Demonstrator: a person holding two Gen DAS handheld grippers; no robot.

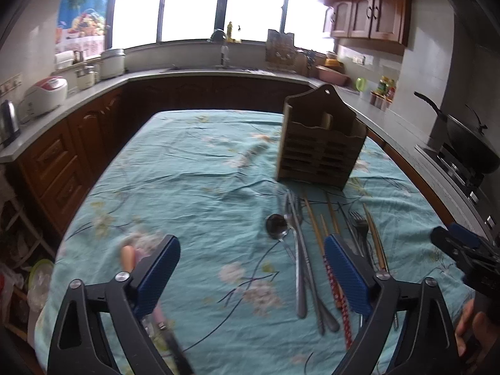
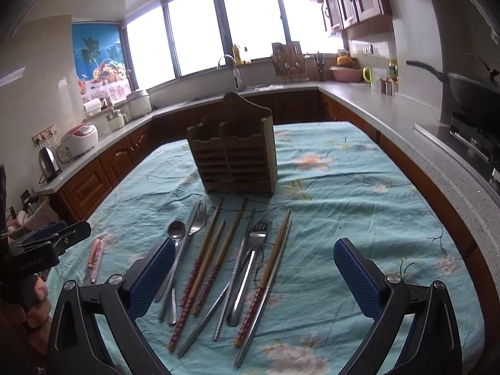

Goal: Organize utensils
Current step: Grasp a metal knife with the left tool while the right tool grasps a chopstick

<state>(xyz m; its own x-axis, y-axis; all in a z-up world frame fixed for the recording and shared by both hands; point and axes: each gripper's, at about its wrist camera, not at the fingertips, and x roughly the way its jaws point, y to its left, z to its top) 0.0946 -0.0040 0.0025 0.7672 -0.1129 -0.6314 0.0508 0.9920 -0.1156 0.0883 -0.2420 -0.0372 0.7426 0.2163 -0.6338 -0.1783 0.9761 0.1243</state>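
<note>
A wooden utensil holder (image 1: 322, 143) (image 2: 234, 156) stands upright on the teal flowered tablecloth (image 1: 203, 168). In front of it lie a spoon (image 2: 176, 234), forks (image 2: 257, 234), metal chopsticks and several wooden chopsticks (image 2: 218, 250) (image 1: 312, 228), side by side. A pink-handled utensil (image 2: 95, 257) lies apart on the left, by my left gripper's left finger in its own view (image 1: 128, 256). My left gripper (image 1: 251, 276) is open and empty above the cloth. My right gripper (image 2: 254, 276) is open and empty over the row of utensils.
Kitchen counters (image 2: 390, 106) wrap around the table. A wok (image 1: 468, 143) sits on the stove at the right. Rice cookers (image 2: 79, 137) and a kettle (image 1: 7, 118) stand on the left counter. The sink (image 2: 237, 81) is under the window.
</note>
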